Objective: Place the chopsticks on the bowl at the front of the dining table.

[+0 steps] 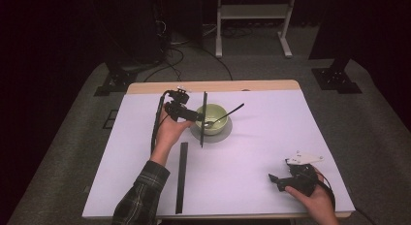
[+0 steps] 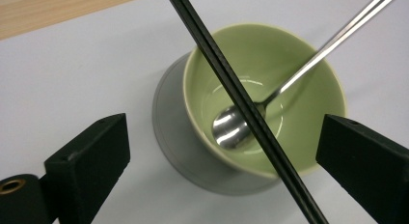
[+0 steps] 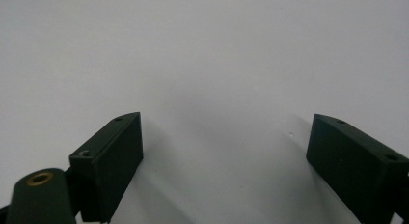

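My left claw [image 2: 222, 151] wide apart, holds nothing, hovers over green bowl [image 2: 308, 89] at bench centre; black stick [image 2: 241, 101] across rim, spoon [image 2: 231, 127] inside. My right claw [image 3: 224, 156] apart, holds nothing, above bare bench [image 3: 202, 50].

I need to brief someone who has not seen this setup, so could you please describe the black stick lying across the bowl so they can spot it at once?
On the white table, find the green bowl on its grey saucer near the far edge. The black stick rests across the bowl's rim, beside the left gripper. Unlike the other black stick, it is propped on the bowl rather than flat on the table.
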A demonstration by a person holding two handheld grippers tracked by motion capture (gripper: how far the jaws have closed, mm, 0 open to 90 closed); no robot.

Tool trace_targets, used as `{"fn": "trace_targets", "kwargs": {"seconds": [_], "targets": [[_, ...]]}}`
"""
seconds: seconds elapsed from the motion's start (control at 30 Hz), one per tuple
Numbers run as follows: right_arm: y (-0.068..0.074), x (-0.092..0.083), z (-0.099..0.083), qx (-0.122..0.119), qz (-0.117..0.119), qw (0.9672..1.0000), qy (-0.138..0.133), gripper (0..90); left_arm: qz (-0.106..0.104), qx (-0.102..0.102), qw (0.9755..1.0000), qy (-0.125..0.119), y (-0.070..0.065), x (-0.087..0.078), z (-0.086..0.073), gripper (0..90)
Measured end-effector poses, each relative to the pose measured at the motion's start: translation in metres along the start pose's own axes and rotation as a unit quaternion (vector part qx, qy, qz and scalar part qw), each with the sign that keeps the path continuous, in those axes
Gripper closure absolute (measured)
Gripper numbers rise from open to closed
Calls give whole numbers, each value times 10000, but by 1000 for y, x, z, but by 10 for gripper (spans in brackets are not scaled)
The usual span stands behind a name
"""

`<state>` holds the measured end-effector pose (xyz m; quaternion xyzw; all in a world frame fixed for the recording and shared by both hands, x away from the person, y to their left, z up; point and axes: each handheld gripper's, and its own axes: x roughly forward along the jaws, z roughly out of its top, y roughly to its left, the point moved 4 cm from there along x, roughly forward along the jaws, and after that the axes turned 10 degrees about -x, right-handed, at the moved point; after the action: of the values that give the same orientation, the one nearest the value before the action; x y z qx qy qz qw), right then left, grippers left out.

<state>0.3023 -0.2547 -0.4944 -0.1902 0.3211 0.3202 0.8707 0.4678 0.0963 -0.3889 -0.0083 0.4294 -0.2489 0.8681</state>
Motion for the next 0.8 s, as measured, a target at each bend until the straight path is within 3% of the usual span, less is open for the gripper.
{"fn": "trace_targets", "kwargs": {"seconds": [0.3, 0.33, 0.43, 0.67, 0.7, 0.8], "targets": [[0, 0, 0, 1, 0, 10000, 0, 114, -411, 277, 9987, -128, -6, -27, -26, 238], [0, 0, 0, 1, 1, 10000, 1, 114, -411, 277, 9987, -128, -6, -27, -26, 299], [0, 0, 0, 0, -1, 10000, 0, 114, -759, 423, 9961, -155, -10, -39, -38, 395], [0, 0, 0, -6, -3, 10000, -1, 114, -1109, 731, 9911, -54, -14, -52, -58, 862], [0, 0, 0, 1, -2, 10000, 1, 114, -1131, 772, 9906, -38, -15, -53, -62, 900], [0, 0, 0, 4, -1, 10000, 0, 114, -1179, 860, 9893, -3, -18, -54, -68, 900]]}}
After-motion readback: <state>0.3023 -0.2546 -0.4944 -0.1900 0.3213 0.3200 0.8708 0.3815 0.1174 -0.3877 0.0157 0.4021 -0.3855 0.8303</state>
